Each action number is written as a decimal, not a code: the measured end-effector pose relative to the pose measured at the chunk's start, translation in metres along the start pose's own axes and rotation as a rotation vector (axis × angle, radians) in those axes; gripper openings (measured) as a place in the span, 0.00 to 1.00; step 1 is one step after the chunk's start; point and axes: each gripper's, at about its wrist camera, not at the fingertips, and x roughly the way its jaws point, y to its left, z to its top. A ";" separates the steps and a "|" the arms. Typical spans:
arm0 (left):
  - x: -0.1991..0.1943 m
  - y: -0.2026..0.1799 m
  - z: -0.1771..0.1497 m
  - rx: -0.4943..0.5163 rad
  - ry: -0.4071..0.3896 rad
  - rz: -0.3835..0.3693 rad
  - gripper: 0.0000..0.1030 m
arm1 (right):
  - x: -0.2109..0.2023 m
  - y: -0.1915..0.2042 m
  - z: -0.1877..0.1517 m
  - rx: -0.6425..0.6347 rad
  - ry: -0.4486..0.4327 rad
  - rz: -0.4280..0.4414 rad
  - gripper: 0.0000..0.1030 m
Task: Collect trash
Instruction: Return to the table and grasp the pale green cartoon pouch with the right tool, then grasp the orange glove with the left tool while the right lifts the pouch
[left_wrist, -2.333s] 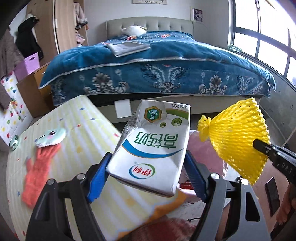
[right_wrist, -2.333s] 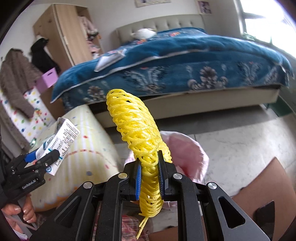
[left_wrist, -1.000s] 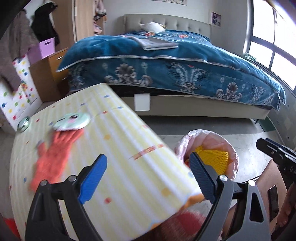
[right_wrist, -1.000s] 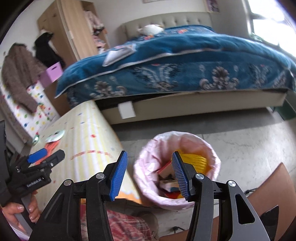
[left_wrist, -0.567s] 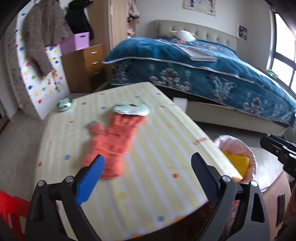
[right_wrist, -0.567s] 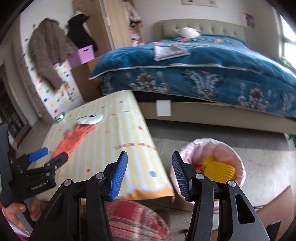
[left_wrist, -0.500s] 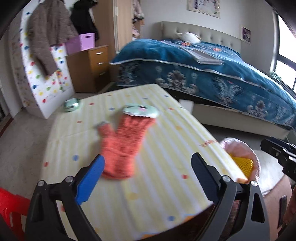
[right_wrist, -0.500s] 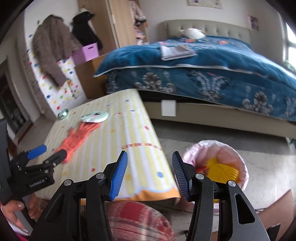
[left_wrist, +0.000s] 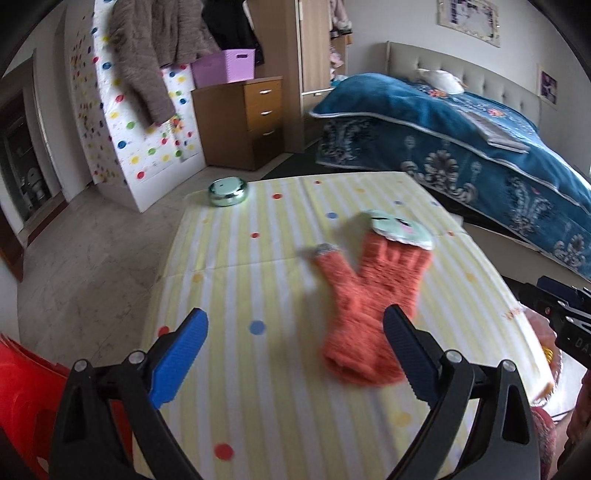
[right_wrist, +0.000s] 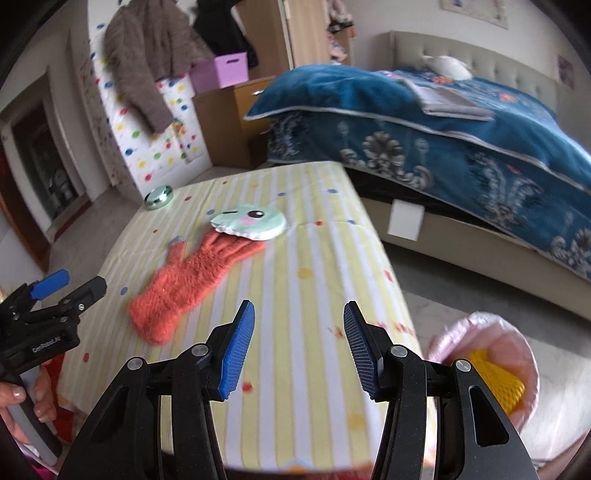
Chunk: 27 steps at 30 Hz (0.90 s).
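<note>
Left wrist view: left gripper (left_wrist: 295, 345) spread wide, nothing between the pads, above the striped table (left_wrist: 258, 398); orange glove (left_wrist: 369, 295) lies just ahead. Right gripper (right_wrist: 297, 347) half spread, empty. Yellow foam net (right_wrist: 495, 380) sits in the pink-lined bin (right_wrist: 480, 328) beside the table.

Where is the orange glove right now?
The orange glove lies flat on the striped table, left of centre in the right wrist view, its fingertips tucked under the mint round toy.
</note>
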 end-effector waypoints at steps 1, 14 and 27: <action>0.005 0.003 0.003 -0.004 0.004 0.007 0.90 | 0.007 0.005 0.004 -0.010 0.003 0.004 0.50; 0.076 0.033 0.051 -0.048 0.042 0.074 0.90 | 0.103 0.043 0.055 -0.207 0.060 0.070 0.50; 0.102 0.039 0.047 -0.085 0.090 0.062 0.90 | 0.156 0.076 0.067 -0.393 0.080 0.030 0.43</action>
